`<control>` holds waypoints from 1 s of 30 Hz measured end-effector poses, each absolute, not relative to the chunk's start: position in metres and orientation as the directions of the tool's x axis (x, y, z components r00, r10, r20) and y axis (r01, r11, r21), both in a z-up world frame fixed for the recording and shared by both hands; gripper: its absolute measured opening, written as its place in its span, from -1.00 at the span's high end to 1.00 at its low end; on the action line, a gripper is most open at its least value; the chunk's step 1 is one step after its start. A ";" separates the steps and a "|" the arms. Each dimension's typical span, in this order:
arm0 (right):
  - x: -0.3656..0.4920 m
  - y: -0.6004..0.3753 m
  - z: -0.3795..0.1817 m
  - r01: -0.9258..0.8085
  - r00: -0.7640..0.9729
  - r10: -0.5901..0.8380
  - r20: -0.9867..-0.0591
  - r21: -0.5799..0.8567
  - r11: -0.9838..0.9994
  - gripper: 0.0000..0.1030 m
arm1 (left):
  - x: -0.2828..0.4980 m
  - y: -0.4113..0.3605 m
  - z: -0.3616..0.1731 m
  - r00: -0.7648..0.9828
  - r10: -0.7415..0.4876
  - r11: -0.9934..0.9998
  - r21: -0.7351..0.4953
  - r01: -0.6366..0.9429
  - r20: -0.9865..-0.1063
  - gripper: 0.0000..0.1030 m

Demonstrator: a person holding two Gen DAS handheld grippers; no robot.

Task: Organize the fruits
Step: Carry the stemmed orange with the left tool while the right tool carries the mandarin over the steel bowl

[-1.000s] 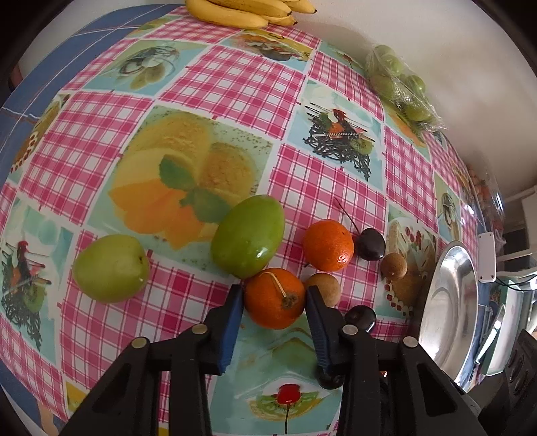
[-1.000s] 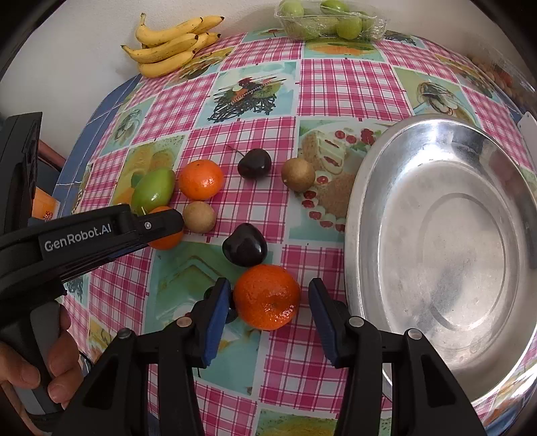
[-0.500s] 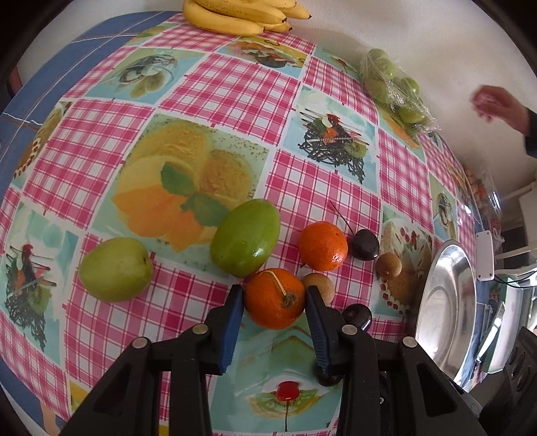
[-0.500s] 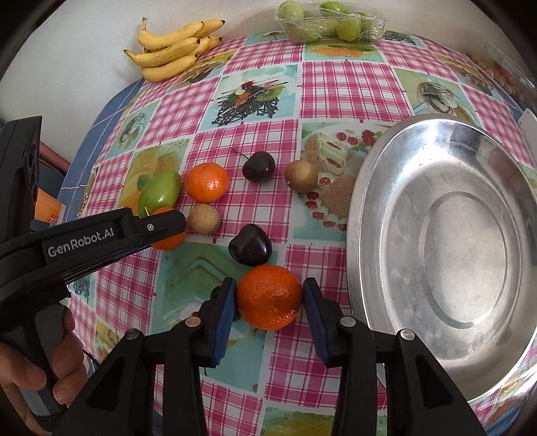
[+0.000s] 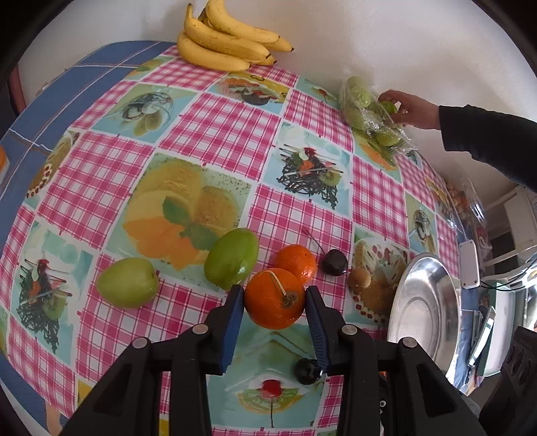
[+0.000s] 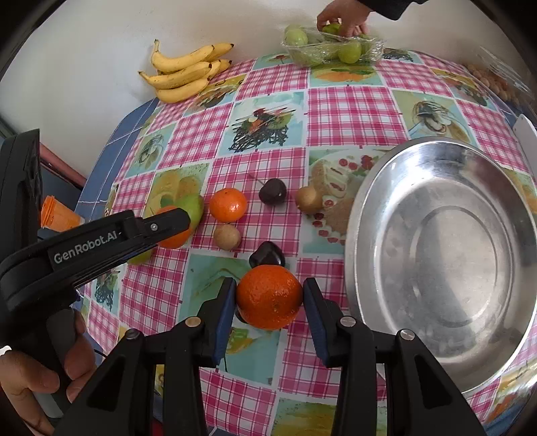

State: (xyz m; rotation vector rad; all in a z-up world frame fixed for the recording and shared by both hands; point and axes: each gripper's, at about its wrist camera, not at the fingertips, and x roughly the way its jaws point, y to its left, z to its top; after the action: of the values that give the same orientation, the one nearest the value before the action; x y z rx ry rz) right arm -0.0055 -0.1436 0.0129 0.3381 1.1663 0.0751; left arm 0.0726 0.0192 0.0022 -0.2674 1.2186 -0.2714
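My left gripper [image 5: 273, 295] is shut on an orange with a stem [image 5: 273, 302], held just above the checked tablecloth. In the right wrist view, that gripper's finger [image 6: 161, 224] covers part of the same orange [image 6: 174, 236]. My right gripper [image 6: 269, 288] is shut on a second orange [image 6: 268, 298], lifted beside the steel bowl [image 6: 463, 255]. A third orange [image 5: 297, 263] lies on the cloth. Around it are two green fruits [image 5: 231, 263] [image 5: 127, 281], two dark cherries [image 6: 272, 191] [image 6: 267, 255] and two small brown fruits [image 6: 308, 199] [image 6: 227, 236].
Bananas [image 6: 188, 70] lie at the far edge against the wall. Another person's hand [image 6: 342, 16] rests on a wrapped pack of green fruit [image 6: 332, 47] at the back. The steel bowl [image 5: 423, 302] fills the right side. Clutter sits beyond the table's right edge.
The right jaws closed onto their orange. Both grippers then rose a little with their oranges. A person's hand came in from the right and reached the pack of green fruit.
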 end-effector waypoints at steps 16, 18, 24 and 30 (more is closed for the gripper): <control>-0.029 -0.236 0.022 0.381 0.440 0.084 -0.894 0.271 0.884 0.18 | 0.042 -0.067 0.018 0.302 -0.382 0.908 -0.294 0.299 -0.873 0.23; -0.035 -0.248 0.022 0.421 0.434 0.045 -0.900 0.247 0.873 0.18 | 0.034 -0.083 0.018 0.297 -0.382 0.898 -0.276 0.343 -0.875 0.23; -0.052 -0.289 0.022 0.519 0.437 0.006 -0.899 0.257 0.815 0.18 | 0.012 -0.127 0.015 0.269 -0.391 0.860 -0.245 0.448 -0.880 0.23; -0.063 -0.314 0.014 0.585 0.395 -0.052 -0.917 0.208 0.784 0.18 | -0.004 -0.159 0.005 0.230 -0.394 0.814 -0.222 0.536 -0.890 0.22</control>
State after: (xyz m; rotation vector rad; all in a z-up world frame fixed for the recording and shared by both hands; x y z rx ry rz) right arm -0.0628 -0.3142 0.0144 0.5603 1.1007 -0.4316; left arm -0.0040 -0.1590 0.0051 0.1409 1.1760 -0.6427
